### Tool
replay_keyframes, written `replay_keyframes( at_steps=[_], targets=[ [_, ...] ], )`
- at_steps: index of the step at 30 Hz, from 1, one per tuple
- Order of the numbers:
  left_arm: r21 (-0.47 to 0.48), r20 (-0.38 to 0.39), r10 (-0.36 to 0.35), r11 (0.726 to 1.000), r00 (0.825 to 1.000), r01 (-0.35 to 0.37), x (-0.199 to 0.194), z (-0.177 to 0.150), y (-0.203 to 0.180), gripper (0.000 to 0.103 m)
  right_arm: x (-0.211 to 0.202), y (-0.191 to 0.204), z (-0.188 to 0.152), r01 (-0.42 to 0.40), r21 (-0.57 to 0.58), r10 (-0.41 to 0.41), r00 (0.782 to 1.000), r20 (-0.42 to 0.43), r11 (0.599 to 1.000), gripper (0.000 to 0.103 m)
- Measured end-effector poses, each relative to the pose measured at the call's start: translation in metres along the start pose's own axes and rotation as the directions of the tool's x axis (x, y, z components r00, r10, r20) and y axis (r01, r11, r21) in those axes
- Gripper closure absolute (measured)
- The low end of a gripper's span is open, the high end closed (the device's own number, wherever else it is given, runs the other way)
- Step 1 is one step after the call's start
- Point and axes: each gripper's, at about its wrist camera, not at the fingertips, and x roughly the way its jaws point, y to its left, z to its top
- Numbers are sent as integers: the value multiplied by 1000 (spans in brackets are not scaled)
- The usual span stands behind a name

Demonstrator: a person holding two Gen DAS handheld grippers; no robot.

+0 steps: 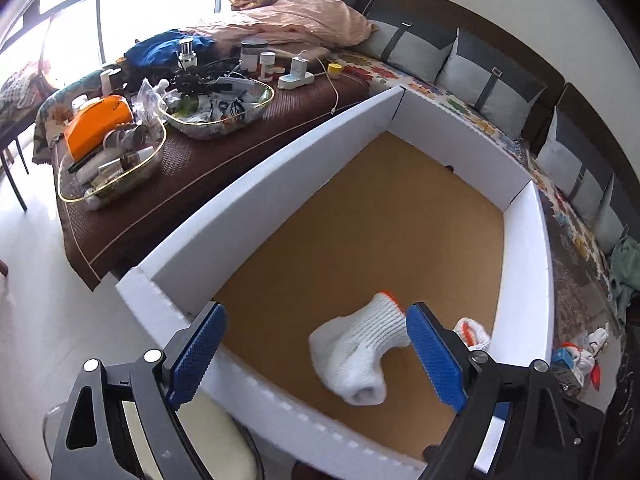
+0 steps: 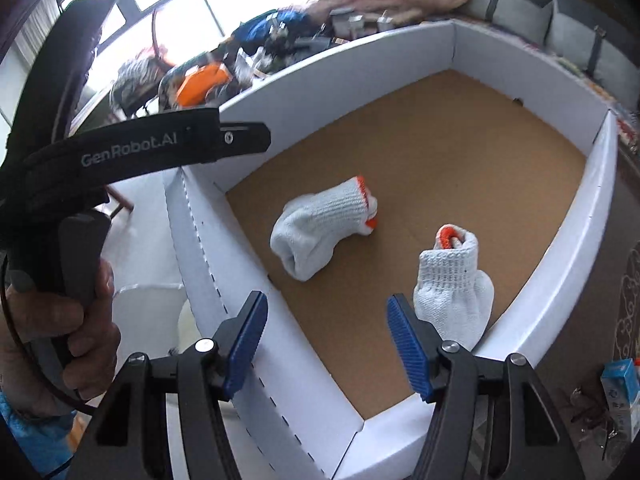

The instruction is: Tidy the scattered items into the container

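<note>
A white box (image 1: 280,176) with a brown cardboard floor fills both views. Two white knitted gloves with orange trim lie on that floor. The rolled glove (image 1: 356,356) rests just below my left gripper (image 1: 317,307), which hangs open over the box with nothing between its blue pads. Its right finger hides most of the second glove (image 1: 476,334). In the right wrist view the rolled glove (image 2: 320,232) lies mid-floor. The second glove (image 2: 452,288) leans on the near box wall (image 2: 560,320), beside the right finger. My right gripper (image 2: 328,298) is open and empty.
A hand (image 2: 80,320) holds the other gripper's black handle at the left. Beyond the box, a brown table carries two glass trays (image 1: 108,168) of clutter and an orange case (image 1: 100,124). A sofa with grey cushions (image 1: 492,88) runs along the right. More small items (image 1: 568,364) lie there.
</note>
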Motion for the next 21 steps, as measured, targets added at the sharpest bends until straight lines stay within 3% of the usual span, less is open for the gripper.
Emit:
replay_keyframes(
  at_steps=[5, 7, 12, 14, 16, 21],
  targets=[
    [32, 13, 27, 999, 1000, -27, -7, -10, -1, 11, 0, 15, -9, -9, 13, 9, 999, -35, 1000, 39],
    [37, 13, 39, 999, 999, -39, -6, -13, 1, 11, -1, 18, -14, 21, 76, -19, 999, -29, 997, 39],
    [7, 32, 35, 999, 999, -35, -14, -21, 7, 11, -10, 16, -26, 58, 170, -70, 995, 65, 984, 39],
    [18, 72, 41, 999, 997, -42, -28, -24, 4, 11, -34, 11, -38, 74, 220, -122, 969, 213, 973, 39],
    [38, 98, 27, 999, 995, -31, -41, -27, -6, 11, -63, 8, -48, 78, 235, -161, 919, 359, 969, 39],
    [137, 129, -55, 990, 990, 37, -69, -38, -54, 11, -117, -10, -79, 116, 242, -230, 819, 525, 963, 39]
  ],
)
